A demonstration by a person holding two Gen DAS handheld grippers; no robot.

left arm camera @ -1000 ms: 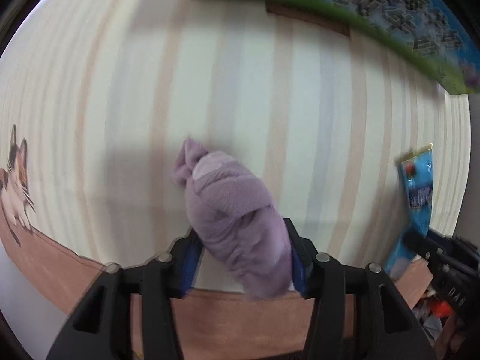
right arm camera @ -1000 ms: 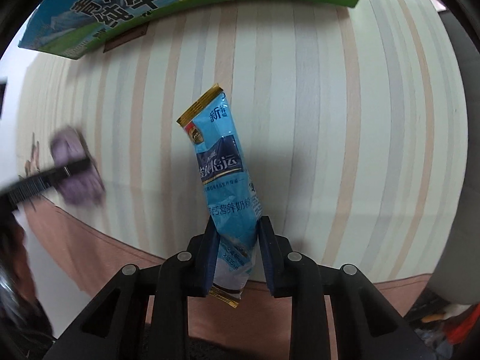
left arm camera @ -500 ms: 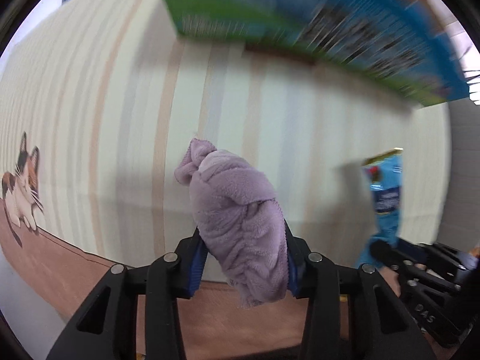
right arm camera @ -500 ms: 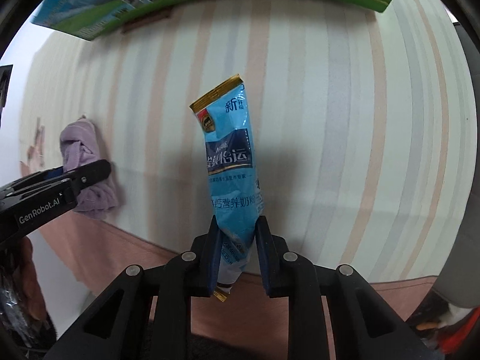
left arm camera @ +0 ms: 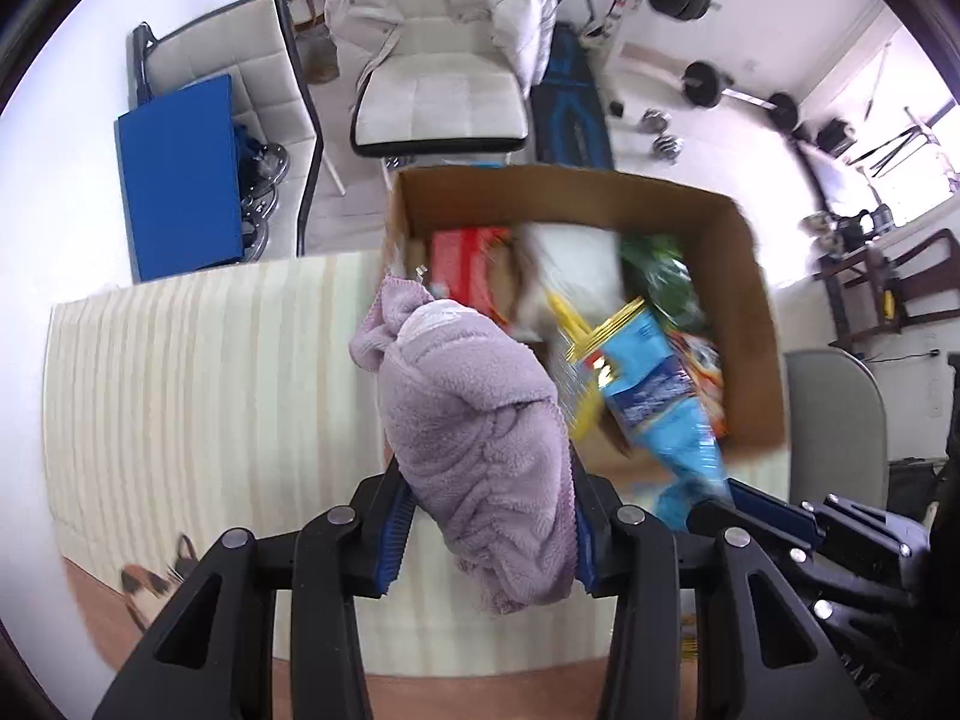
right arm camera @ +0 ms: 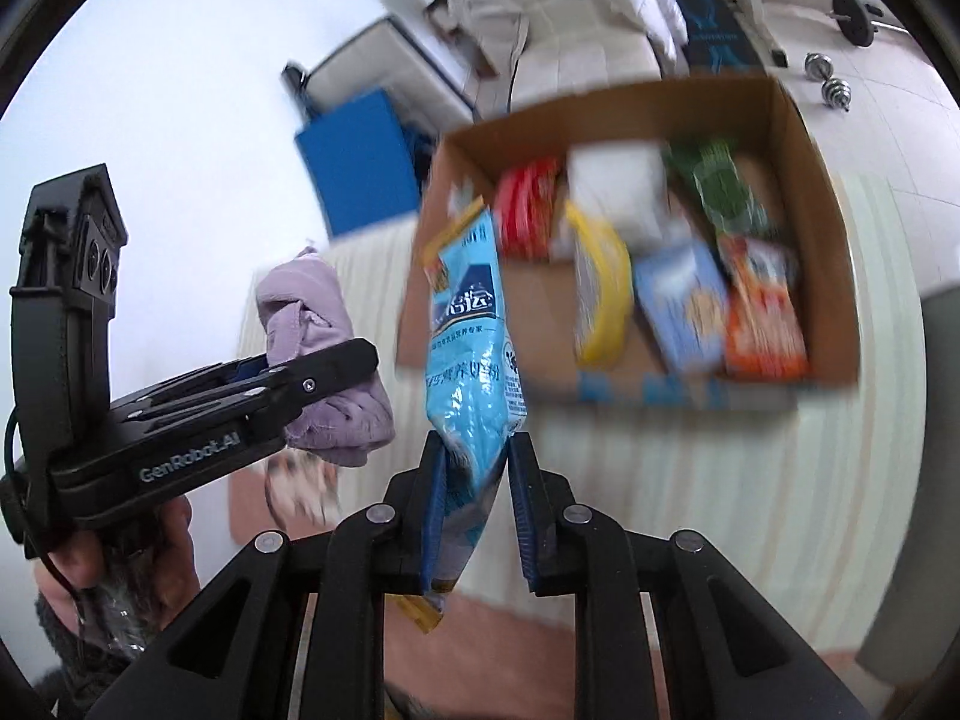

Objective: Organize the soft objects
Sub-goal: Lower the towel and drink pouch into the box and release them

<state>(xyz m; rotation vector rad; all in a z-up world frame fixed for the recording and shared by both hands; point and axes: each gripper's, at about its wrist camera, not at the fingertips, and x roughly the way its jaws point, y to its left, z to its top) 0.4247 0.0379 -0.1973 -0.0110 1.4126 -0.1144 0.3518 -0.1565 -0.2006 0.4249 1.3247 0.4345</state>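
While held above the striped worktop (left arm camera: pixel 198 372), the lilac fleece cloth (left arm camera: pixel 480 456) sits bunched between the jaws of the left gripper (left arm camera: pixel 483 531), which are closed against its sides; its knotted end points toward the cardboard box (left arm camera: pixel 762 312); in the right wrist view the same cloth (right arm camera: pixel 327 354) appears beside the left gripper (right arm camera: pixel 336 369); the blue snack pouch (right arm camera: pixel 471 360) is pinched at its lower end by the nearly shut jaws of the right gripper (right arm camera: pixel 474 510), its gold-edged top overlapping the near-left corner of the box (right arm camera: pixel 822 252); inside the box lie red, white, yellow, green, blue and orange packets, blurred; beyond it stands a white chair (left arm camera: pixel 438 96) draped with a padded coat, and a blue panel (left arm camera: pixel 180 174).
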